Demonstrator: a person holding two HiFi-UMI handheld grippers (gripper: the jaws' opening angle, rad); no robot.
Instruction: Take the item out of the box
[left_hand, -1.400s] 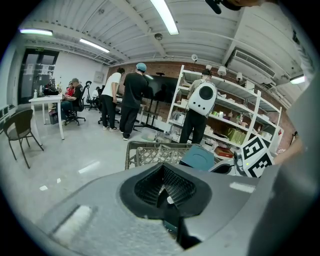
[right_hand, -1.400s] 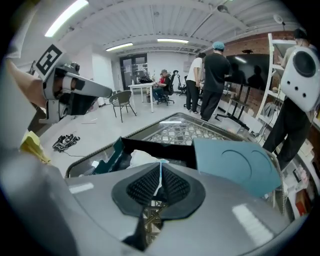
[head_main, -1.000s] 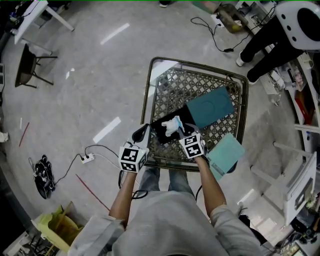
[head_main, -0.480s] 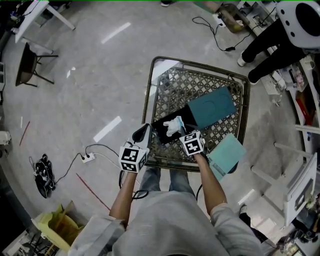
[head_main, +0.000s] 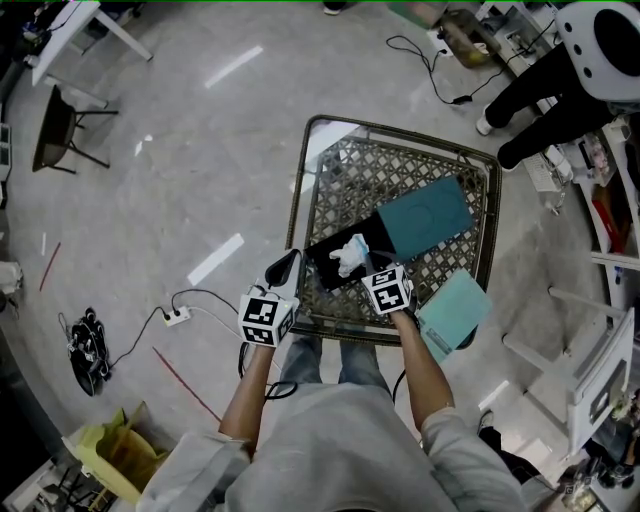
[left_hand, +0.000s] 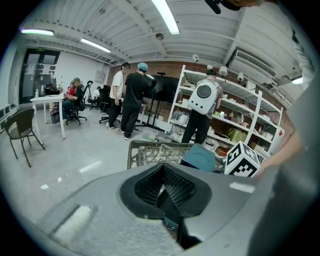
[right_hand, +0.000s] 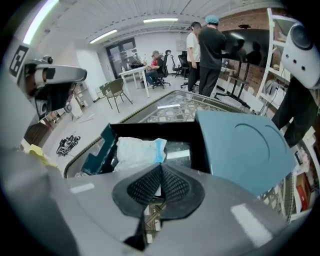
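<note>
Change: the right gripper (right_hand: 159, 172) is shifted only slightly; the item (head_main: 349, 255) is left unmoved.
Item: lying inside the open box (head_main: 325, 270).
Jaws: on both grippers, pressed together on nothing.
Left gripper (left_hand: 162, 187): held outside the box.
Meaning: removal is judged not yet begun.

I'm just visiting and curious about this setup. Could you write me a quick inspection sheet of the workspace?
Surface: lattice-topped table with a metal rim.
Job's things: open black box near the table's front edge; white wrapped item lying inside it; teal lid lying open beside it.
Clutter: second teal panel overhanging the table's corner.
Grippers: left tool shut, empty, by the table's front corner; right tool shut, empty, just short of the box.
Cables: power strip with its lead on the floor; black cable beyond the table.
Surroundings: chair, standing person, yellow bag.
</note>
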